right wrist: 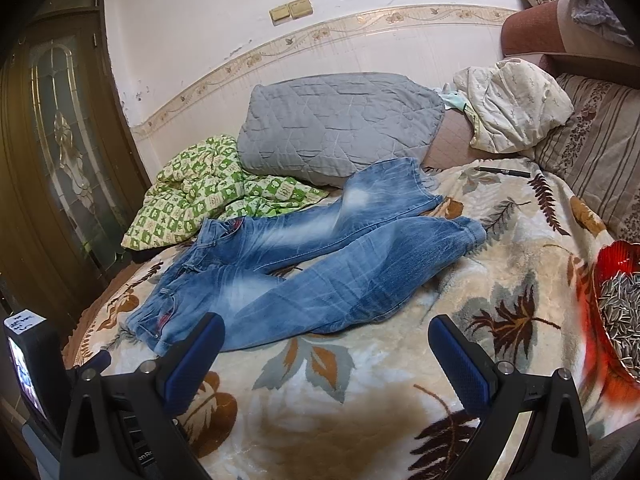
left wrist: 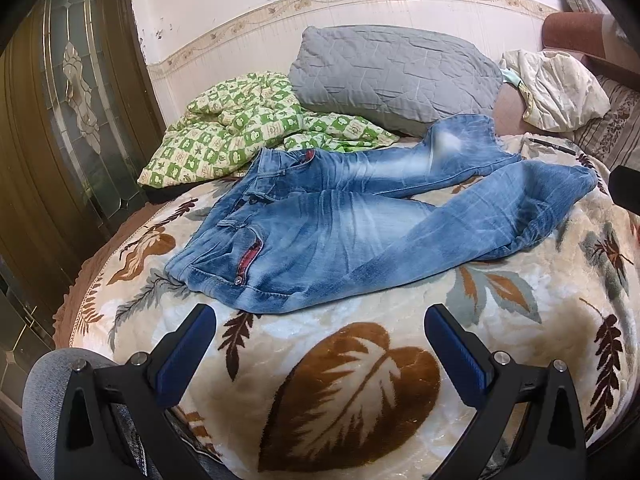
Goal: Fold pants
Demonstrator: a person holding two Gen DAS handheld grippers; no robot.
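Faded blue jeans (left wrist: 344, 232) lie spread out on a leaf-patterned blanket (left wrist: 352, 384), waist to the left, both legs running to the right and slightly apart. My left gripper (left wrist: 320, 320) hovers open just in front of the waistband's near edge, nothing between its blue pads. In the right wrist view the same jeans (right wrist: 320, 264) lie ahead, and my right gripper (right wrist: 326, 330) stands open in front of the near leg and hip, holding nothing. The left gripper's body (right wrist: 32, 372) shows at the lower left of that view.
Behind the jeans sit a green checked quilt (left wrist: 240, 128), a grey pillow (left wrist: 392, 72) and a white crumpled cloth (left wrist: 560, 88). A black pen (right wrist: 504, 171) lies on the blanket (right wrist: 500, 256). A red dish of sunflower seeds (right wrist: 618, 312) stands at right. A dark door (left wrist: 60, 120) is left.
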